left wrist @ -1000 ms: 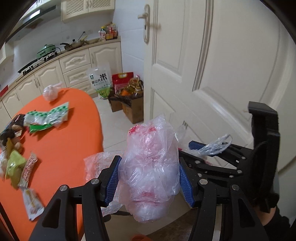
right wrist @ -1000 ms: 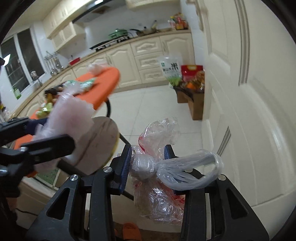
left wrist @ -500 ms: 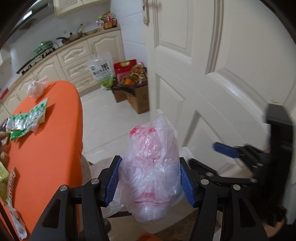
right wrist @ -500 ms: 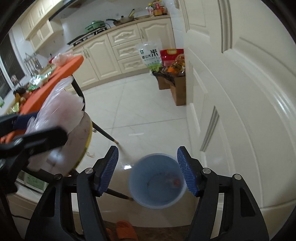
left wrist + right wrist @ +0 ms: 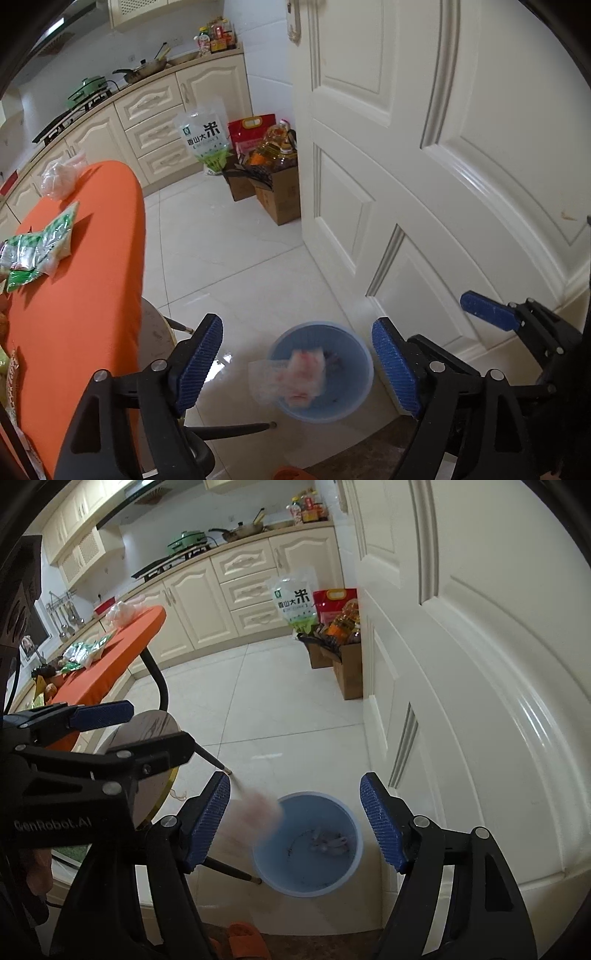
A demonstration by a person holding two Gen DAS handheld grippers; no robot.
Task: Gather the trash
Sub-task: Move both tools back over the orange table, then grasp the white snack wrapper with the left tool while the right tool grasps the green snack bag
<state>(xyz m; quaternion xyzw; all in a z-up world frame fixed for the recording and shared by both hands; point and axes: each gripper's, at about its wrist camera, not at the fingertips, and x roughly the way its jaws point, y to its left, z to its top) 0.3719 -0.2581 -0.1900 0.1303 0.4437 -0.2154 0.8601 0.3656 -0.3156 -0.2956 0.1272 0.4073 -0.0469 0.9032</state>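
— What lay nearest, under the grippers?

— A pale tiled floor, glossy, with one blue bin [image 5: 320, 371] standing on it close to the foot of a cream panelled door [image 5: 424, 155]. The left gripper [image 5: 295, 363] hung over the bin, its jaws wide apart and just opened further, nothing between them. One crumpled plastic bag [image 5: 301, 378] showed blurred over the bin's near rim, clear of the blue pads. In the right wrist view it was a pink smear [image 5: 255, 814] at the bin's left edge.

— And the other gripper?

— The right gripper [image 5: 295, 818] was spread too, its jaws just opened as well and empty. Some small scraps [image 5: 328, 842] lay at the bottom of the bin — I couldn't count them.

— What stood beside the bin?

— One round stool [image 5: 147, 760] on thin dark legs, and one orange slipper [image 5: 243, 939] at the lower edge.

— Further off?

— One table with an orange top [image 5: 85, 295], to the left. On it were a few green and white wrappers [image 5: 40, 245], and one knotted plastic bag [image 5: 59, 177] at its far end.

— And the back of the room?

— Two cardboard boxes [image 5: 280, 195] against the door, full of groceries, with one white rice bag [image 5: 205, 138] and one red bag [image 5: 251, 131] behind. Then cream cabinets [image 5: 155, 122], a counter with one green pot [image 5: 86, 86], one pan [image 5: 146, 68] and a cluster of bottles [image 5: 216, 35].
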